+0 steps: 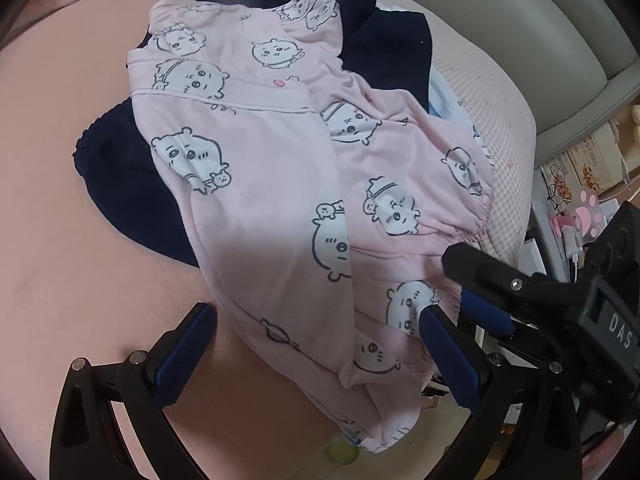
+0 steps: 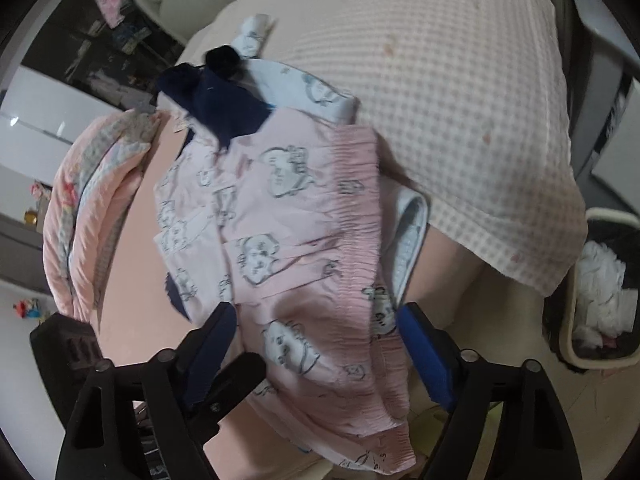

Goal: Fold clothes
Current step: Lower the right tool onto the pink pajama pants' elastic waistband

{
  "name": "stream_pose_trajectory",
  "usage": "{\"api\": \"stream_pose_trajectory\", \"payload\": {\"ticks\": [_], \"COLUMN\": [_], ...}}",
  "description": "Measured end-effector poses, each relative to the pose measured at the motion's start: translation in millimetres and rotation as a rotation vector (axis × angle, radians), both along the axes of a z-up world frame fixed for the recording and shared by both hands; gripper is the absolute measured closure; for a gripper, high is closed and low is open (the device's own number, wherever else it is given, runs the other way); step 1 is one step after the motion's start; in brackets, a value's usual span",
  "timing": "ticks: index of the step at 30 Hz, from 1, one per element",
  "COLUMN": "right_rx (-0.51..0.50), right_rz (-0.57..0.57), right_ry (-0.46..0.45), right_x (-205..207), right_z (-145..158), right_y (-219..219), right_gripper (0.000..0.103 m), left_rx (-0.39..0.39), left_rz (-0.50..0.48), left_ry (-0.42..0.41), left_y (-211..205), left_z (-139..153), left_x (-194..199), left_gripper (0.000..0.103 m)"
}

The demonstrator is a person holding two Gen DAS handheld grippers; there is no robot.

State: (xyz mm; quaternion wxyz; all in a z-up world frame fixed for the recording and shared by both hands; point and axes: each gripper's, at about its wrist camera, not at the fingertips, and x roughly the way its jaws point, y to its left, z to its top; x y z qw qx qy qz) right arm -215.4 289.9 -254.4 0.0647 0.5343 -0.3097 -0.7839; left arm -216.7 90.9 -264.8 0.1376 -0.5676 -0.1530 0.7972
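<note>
Here, pink pyjama garment (image 1: 256, 184) with white cartoon-animal print lies spread on the pink bed (image 1: 64, 168), near end draped over the bed's edge. Under it — a navy garment (image 1: 120, 184), sticking out at the left side and at the far end. A light blue printed piece (image 2: 316, 92) peeks out beyond the pink one, next to a cream waffle-check blanket (image 2: 440, 100).

Left tool (image 1: 316, 356): jaws spread wide, blue-padded fingers either side of the overhanging pink fabric; right pad looks close to or touching the cloth, left pad clear of it over bare bed. No pinch visible.

Right tool (image 2: 316, 344): jaws apart too, straddling the gathered elastic waistband (image 2: 356, 216) end of the pink garment, fabric between the pads. View is blurred — cannot tell if the pads touch the cloth, no clamp seen. In the left wrist view this tool comes in from the right, its finger tip just over the elastic hem.

Right of the bed, a dark basket (image 2: 596, 288) with white cloth in it.
</note>
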Motion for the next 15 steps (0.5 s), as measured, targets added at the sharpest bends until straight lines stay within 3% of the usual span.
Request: {"api": "stream_pose_trajectory", "payload": {"ticks": [5, 9, 15], "right_rx": [-0.061, -0.1, -0.053], "right_rz": [-0.033, -0.049, -0.031], "right_ry": [0.012, 0.015, 0.025], "right_x": [-1, -3, -8], "right_z": [-7, -11, -10], "right_y": [5, 10, 5], "right_gripper": [0.024, 0.024, 0.036], "left_rx": [0.021, -0.013, 0.011], "left_rz": [0.005, -0.03, 0.015], "left_ry": [-0.01, -0.002, 0.006], "left_y": [1, 9, 10], "left_z": [-4, -4, -2], "left_x": [-1, 1, 3], "left_gripper": [0.0, 0.0, 0.001]}}
